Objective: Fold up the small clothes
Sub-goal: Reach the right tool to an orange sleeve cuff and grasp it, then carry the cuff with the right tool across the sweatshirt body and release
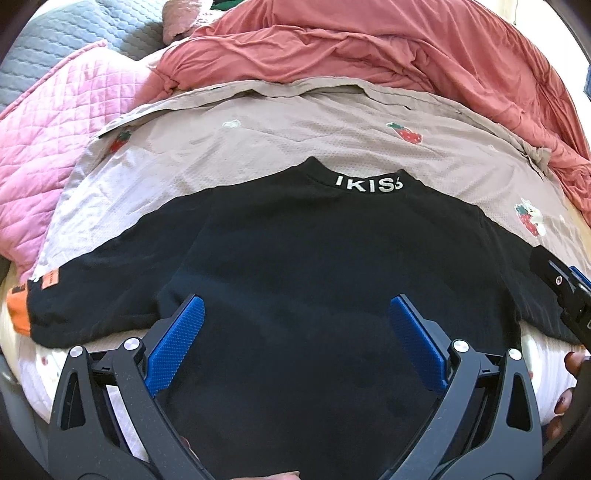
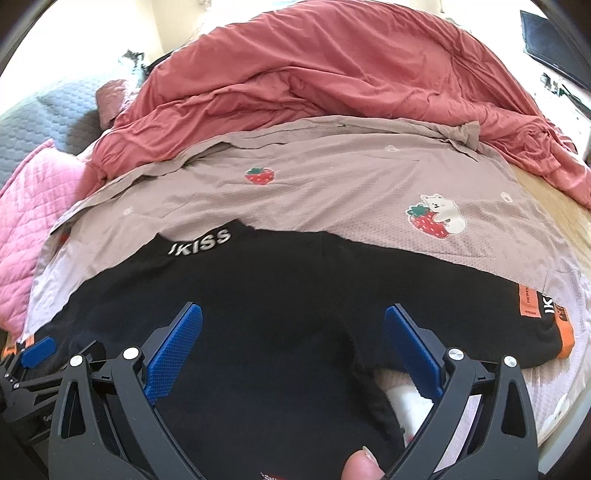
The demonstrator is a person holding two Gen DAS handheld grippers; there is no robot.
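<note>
A black shirt (image 1: pixel 295 266) lies flat on the strawberry-print bedcover (image 1: pixel 295 136).

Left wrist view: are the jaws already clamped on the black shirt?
No, the left gripper has its jaws spread wide, both blue pads apart above the black shirt, which lies flat between them.

Shining in bright from the far side, washing the wall (image 2: pixel 173 26) out to white. Glowing softly on the red blanket (image 2: pixel 332 81). Swallowing every fold of the black shirt (image 1: pixel 314 266) in dark. Bending and stretching everything near the round edges. Going black in the corners. Staying sharp in the middle.
</note>
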